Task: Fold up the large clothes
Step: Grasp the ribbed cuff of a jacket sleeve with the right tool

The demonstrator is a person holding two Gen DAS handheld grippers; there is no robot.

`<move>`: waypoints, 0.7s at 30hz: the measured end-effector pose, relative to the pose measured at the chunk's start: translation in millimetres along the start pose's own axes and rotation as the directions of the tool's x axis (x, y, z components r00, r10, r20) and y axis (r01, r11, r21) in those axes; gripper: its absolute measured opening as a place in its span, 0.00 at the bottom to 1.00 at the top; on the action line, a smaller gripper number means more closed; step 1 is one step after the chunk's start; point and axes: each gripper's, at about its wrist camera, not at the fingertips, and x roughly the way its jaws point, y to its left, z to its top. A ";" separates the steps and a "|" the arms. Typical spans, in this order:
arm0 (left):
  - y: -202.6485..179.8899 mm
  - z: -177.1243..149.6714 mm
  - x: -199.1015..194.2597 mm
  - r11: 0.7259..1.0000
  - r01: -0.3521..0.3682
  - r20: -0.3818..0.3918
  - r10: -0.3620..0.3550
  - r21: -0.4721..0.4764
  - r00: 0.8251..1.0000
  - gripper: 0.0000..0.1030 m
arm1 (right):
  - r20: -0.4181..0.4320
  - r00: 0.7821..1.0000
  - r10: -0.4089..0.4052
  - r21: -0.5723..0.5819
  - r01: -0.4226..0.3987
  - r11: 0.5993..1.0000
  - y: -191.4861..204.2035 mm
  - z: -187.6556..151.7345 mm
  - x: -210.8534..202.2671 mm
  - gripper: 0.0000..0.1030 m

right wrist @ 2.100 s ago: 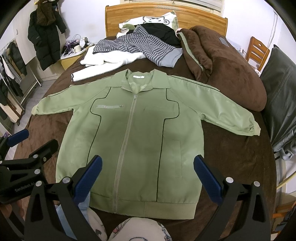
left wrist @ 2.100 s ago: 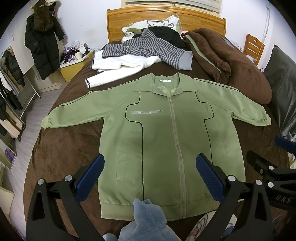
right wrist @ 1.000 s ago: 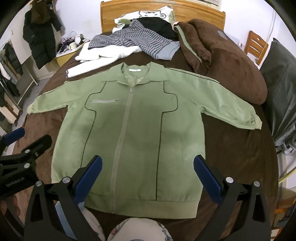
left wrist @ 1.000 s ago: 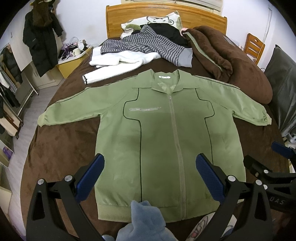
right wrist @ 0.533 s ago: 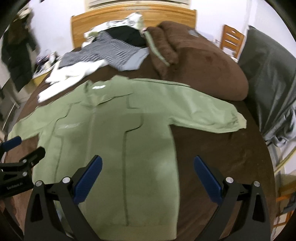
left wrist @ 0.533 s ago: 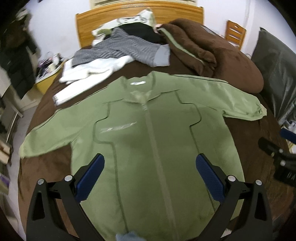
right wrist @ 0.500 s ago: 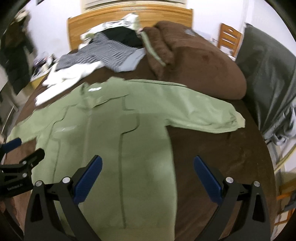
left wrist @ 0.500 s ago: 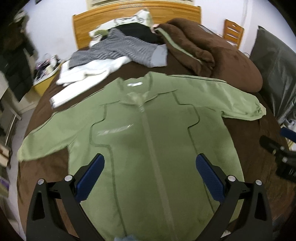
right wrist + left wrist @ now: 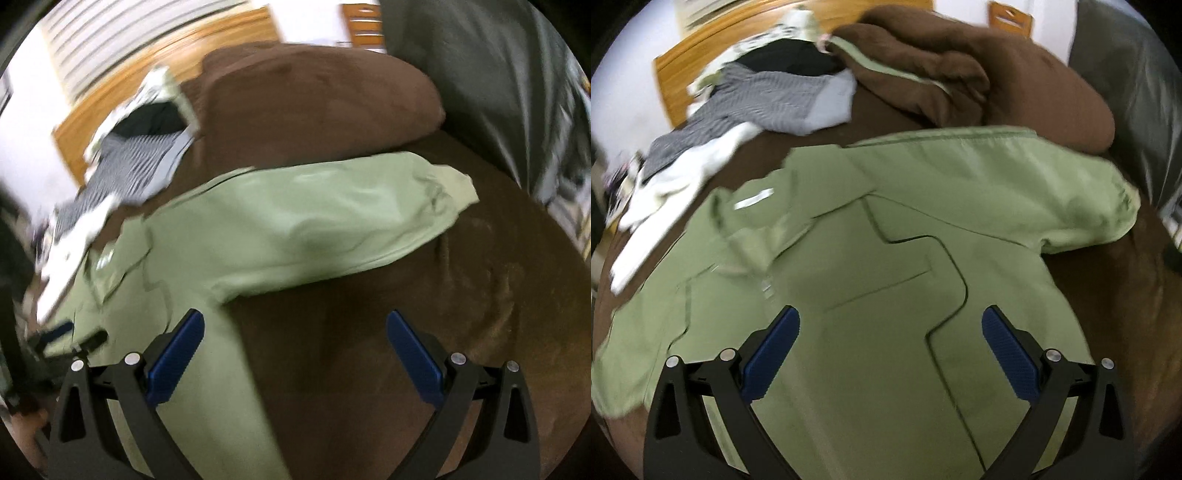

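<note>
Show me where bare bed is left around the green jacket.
Bare brown cover lies below the jacket's right sleeve, beside its body. The headboard end is crowded: striped garment, white garment, bunched brown blanket.

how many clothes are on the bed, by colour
green: 1, jacket
striped grey: 1, top
white: 1, sweater
black: 1, garment
total: 4

Matt green cloth jacket [image 9: 886,280], plush brown bedspread [image 9: 424,288], glossy wooden headboard [image 9: 687,74]
</note>
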 end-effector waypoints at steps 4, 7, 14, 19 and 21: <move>-11.3 12.7 42.6 0.999 0.039 -0.017 -0.039 0.002 0.999 0.94 | 0.053 0.999 -0.005 0.094 0.000 0.996 -31.2 3.9 27.6 0.95; -17.0 18.8 68.1 0.999 0.039 -0.032 -0.038 0.012 0.999 0.94 | 0.090 0.996 -0.026 0.132 0.014 0.991 -49.0 9.6 41.4 0.95; -19.6 13.8 106.3 0.997 0.075 -0.053 -0.076 -0.018 0.996 0.95 | 0.139 0.990 -0.030 0.256 -0.006 0.967 -99.6 27.5 68.1 0.95; -18.4 16.2 107.0 0.996 0.090 -0.062 -0.090 -0.016 0.994 0.95 | 0.170 0.985 -0.036 0.269 -0.011 0.963 -130.1 48.4 86.6 0.95; -17.2 14.6 106.7 0.996 0.086 -0.058 -0.087 -0.016 0.995 0.95 | 0.157 0.988 -0.006 0.319 -0.045 0.947 -145.8 57.4 101.1 0.95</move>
